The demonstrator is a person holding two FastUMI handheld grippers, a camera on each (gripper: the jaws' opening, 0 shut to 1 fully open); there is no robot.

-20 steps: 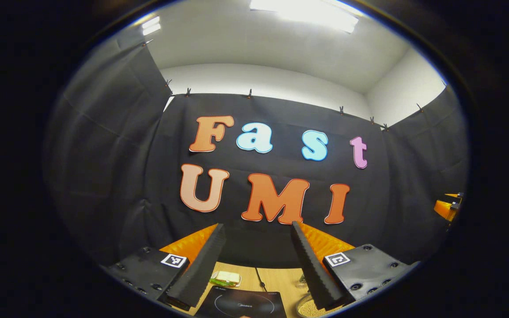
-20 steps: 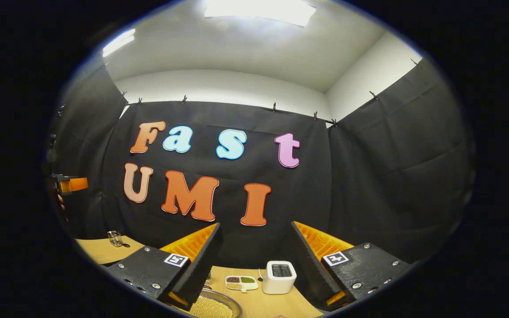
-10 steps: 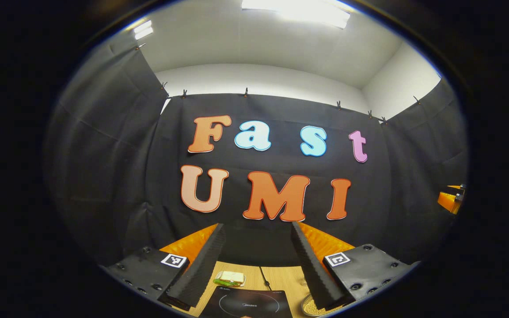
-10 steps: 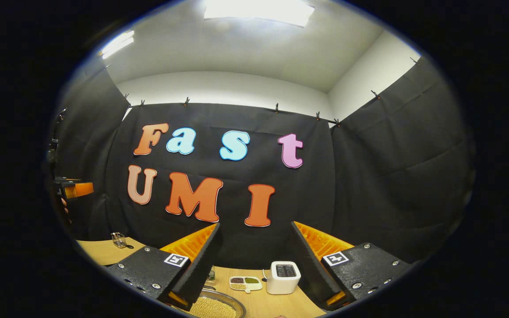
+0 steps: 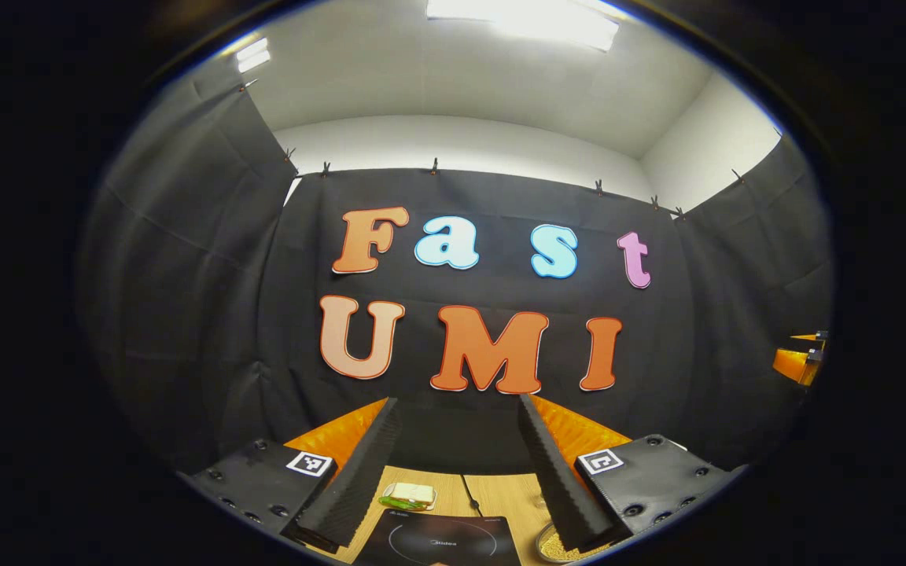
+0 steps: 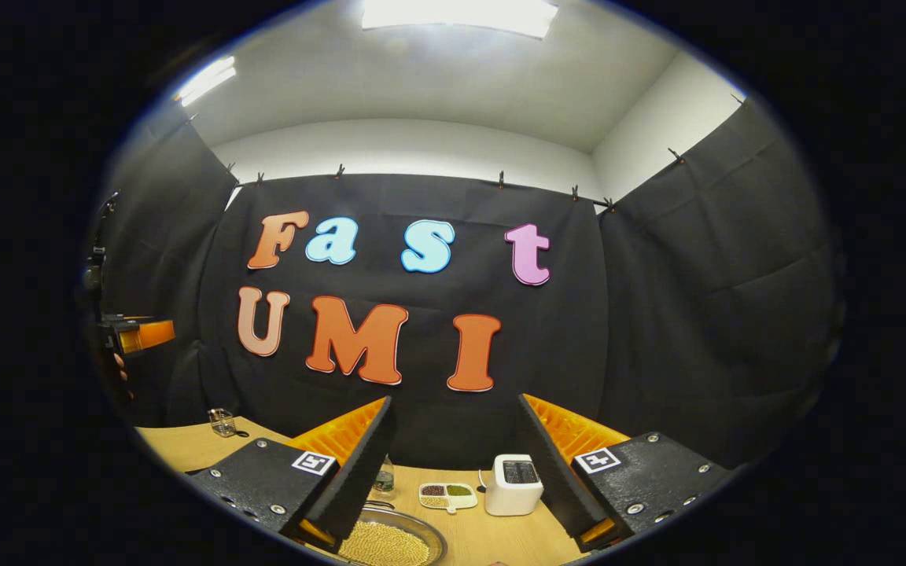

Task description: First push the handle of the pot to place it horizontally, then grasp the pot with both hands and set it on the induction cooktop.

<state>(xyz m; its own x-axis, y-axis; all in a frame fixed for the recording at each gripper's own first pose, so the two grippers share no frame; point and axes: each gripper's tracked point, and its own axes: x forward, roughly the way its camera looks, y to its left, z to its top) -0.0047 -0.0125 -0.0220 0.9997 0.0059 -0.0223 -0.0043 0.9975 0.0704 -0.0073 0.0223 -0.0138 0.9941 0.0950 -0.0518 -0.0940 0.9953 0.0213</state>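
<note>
Both claws apart, high off the desk; pot (image 6: pixel 390 542) at six o'clock untouched, cooktop (image 5: pixel 437 541) bare — nothing started

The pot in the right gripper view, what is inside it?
The pot holds small yellowish grains or beans, almost to its rim. The right gripper covers its left edge; the bottom stays hidden.

Booth walled on three sides by black cloth (image 5: pixel 185 314) hung from clips along its top edge. White wall (image 6: pixel 421 145) above it, white ceiling (image 5: pixel 453 71) with lit panel lights (image 5: pixel 524 16) (a second, smaller one off to the left). Light wooden tabletop (image 6: pixel 185 444) at the bottom.
</note>
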